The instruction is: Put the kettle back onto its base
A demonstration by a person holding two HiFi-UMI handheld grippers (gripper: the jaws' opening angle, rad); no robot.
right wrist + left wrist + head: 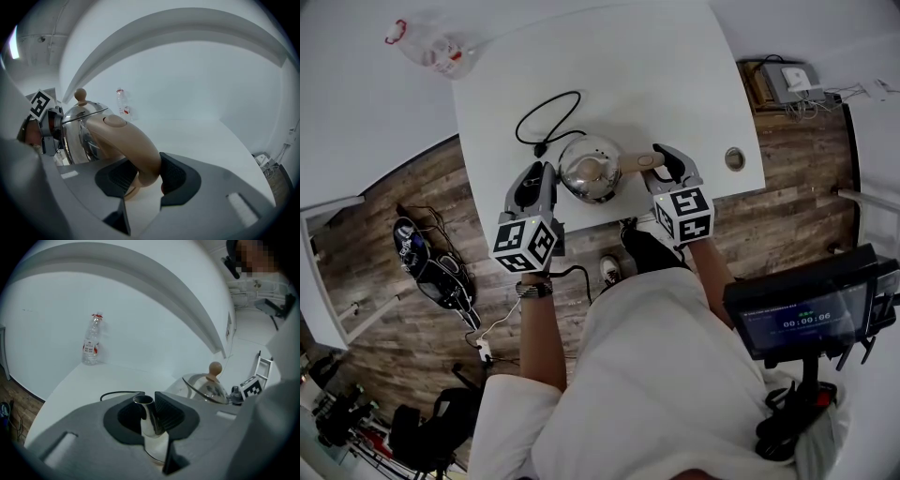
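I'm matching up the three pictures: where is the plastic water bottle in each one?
Head view: the bottle is at top left, by the table's far corner.
Left gripper view: it stands left of centre, at the far table edge.
Right gripper view: small, left of centre, beyond the kettle.
Shared landmark: the kettle.
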